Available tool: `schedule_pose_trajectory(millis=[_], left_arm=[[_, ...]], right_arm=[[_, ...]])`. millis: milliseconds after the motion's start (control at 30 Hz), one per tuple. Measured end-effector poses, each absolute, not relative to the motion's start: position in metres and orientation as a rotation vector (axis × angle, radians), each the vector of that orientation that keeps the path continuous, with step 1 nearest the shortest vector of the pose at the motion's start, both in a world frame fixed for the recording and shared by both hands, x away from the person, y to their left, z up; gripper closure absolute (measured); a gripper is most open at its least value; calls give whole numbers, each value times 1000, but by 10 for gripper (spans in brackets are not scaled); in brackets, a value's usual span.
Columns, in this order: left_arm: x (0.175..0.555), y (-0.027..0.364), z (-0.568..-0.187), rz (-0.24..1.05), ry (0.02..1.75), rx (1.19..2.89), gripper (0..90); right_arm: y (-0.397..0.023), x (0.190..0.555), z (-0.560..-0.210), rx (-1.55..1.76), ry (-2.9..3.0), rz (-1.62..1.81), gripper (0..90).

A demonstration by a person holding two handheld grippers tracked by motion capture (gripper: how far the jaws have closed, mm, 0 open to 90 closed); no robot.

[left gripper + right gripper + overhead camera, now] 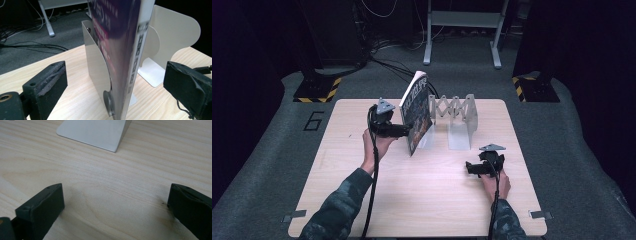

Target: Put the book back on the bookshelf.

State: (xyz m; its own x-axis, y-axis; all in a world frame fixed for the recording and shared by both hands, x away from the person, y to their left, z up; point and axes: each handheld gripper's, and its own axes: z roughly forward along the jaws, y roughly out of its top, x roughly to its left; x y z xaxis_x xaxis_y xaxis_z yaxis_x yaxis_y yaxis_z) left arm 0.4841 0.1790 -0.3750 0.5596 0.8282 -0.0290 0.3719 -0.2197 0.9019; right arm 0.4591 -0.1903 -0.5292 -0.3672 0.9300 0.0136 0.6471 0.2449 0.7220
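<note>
Left gripper [408,131]: in the high view it sits left of centre, its jaws pointing right at the lower part of the book.
Book [416,112]: it stands on edge at the centre of the frame, top tilted toward the upper left, leaning at the left plate of the rack.
Rack [460,120]: a pale metal expanding book rack, just right of the book, in the upper middle of the table [362,200].
Right gripper [468,167]: lower right of the frame, low over bare wood, well apart from the book.
Left gripper view, left gripper [115,85]: the jaws stand wide at the lower corners, pads clear of the book.
Left gripper view, book [125,50]: it fills the centre, spine facing the camera, between the jaws and against a rack plate [96,70].
Right gripper view, right gripper [115,207]: the jaws spread wide, nothing between them but table [112,185].
Right gripper view, rack foot [95,132]: a flat pale plate at the top centre of the frame.
</note>
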Motion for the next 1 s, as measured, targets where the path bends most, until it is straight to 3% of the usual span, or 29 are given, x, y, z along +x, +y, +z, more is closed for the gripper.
schedule_pose_trajectory(millis=[233,433,1000], left_arm=[[485,172,-397,576,1015,1820,61],[485,166,-412,559,1031,1823,155],[489,160,-443,528,1097,1769,316]], right_arm=[[-190,459,-529,1441,2104,910,4],[-191,459,-529,1435,2105,910,5],[-191,460,-529,1423,2108,910,6]])
